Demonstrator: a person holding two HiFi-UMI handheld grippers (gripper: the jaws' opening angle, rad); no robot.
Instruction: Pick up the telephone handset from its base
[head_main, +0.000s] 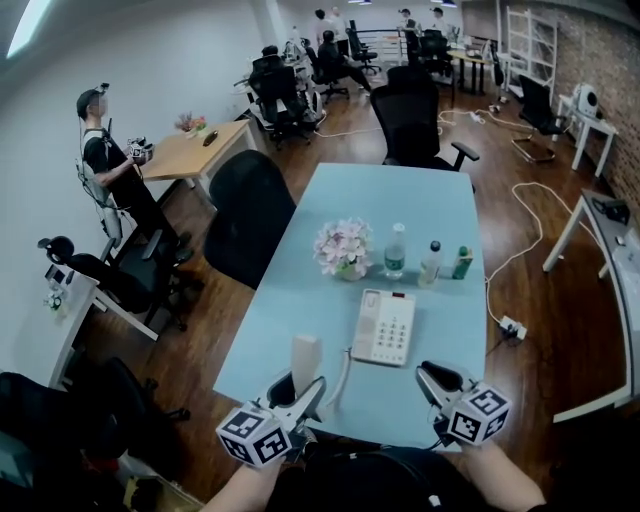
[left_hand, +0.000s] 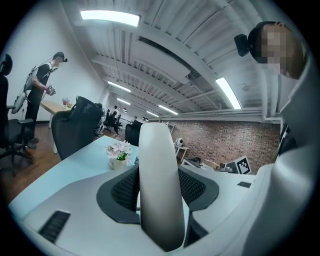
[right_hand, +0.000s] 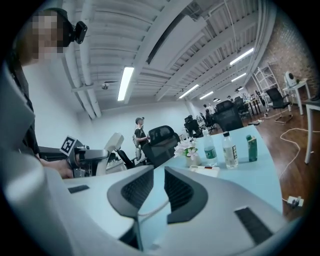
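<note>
- Currently, my left hand-held gripper (head_main: 301, 393) is clamped on the telephone handset (head_main: 306, 358). The left gripper view shows both pads pressed against the white body, one on each side.
- The handset stands roughly upright in that grip, near the front edge of the desk (head_main: 400, 200). It is clear of the desk surface and to the left of its base, not touching it.
- The cord (head_main: 343, 378) runs from the lower end of the handset toward the telephone base (head_main: 386, 327). In the head view it hangs in a loose curve and does not look taut.
- The base lies flat on the desk with the keypad facing up, and its left-hand cradle is empty. I judge the pick-up step to be effectively done: the handset is off the base and carried by the left hand-held gripper alone.
- Next move, as I judge it: keep the grip firm and hold the handset steady within the reach of the cord. A pull farther to the left could drag the base across the desk.
- My right hand-held gripper (head_main: 436, 376) sits to the right of the base. Its jaws are set to a narrow gap with nothing between them, and it takes no part in the hold.
</note>
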